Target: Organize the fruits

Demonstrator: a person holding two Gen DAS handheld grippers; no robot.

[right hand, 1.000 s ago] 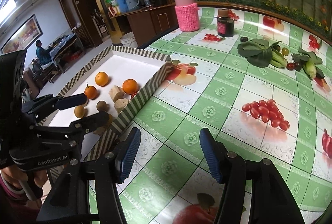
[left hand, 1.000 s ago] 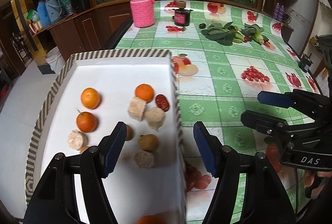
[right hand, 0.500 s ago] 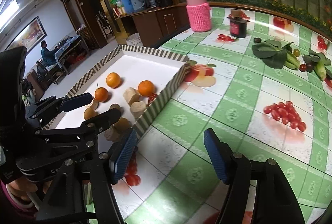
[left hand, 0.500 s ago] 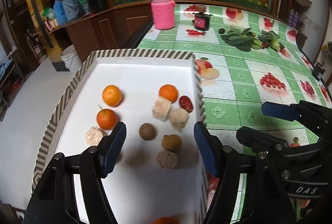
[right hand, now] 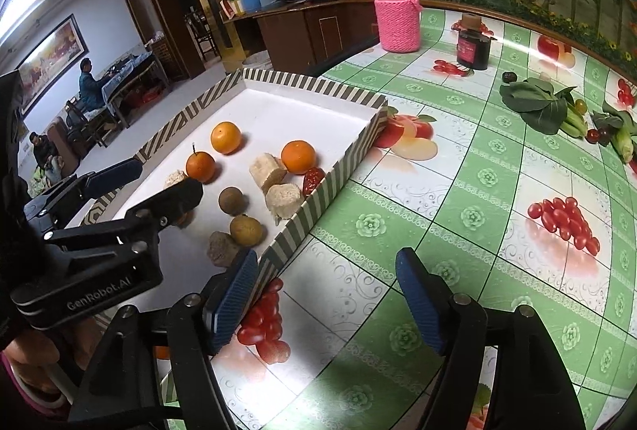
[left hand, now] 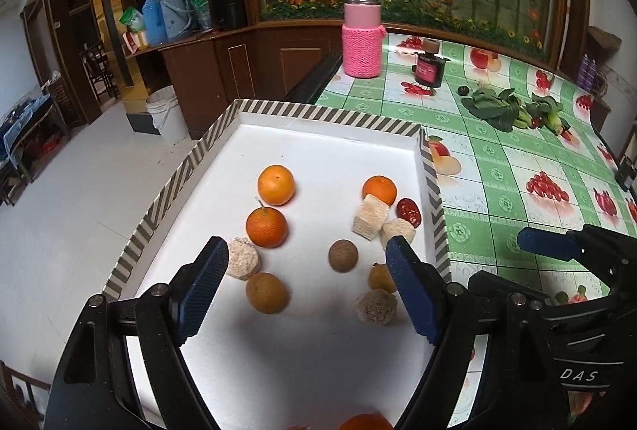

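A white tray with a striped rim (left hand: 330,114) (right hand: 310,85) holds three oranges (left hand: 276,184) (left hand: 266,228) (left hand: 379,189), a red date (left hand: 409,212), brown round fruits (left hand: 342,255) (left hand: 266,292) and several pale cut chunks (left hand: 371,217). My left gripper (left hand: 304,290) is open and empty above the tray's near half; the brown fruits lie between its fingers' lines. It also shows in the right wrist view (right hand: 155,183). My right gripper (right hand: 324,296) is open and empty over the tablecloth beside the tray's right rim, and shows in the left wrist view (left hand: 517,262).
A green fruit-print tablecloth (right hand: 458,191) covers the table. At the back stand a pink knit-covered bottle (left hand: 362,40) (right hand: 396,18) and a dark jar (left hand: 428,65). Leafy greens and small vegetables (left hand: 513,109) (right hand: 557,107) lie at the far right. The table's left edge drops to the floor.
Both grippers have pulled back and leftward; the tray and its fruit now sit more central in the left wrist view. Both stay open. No fruit has moved.
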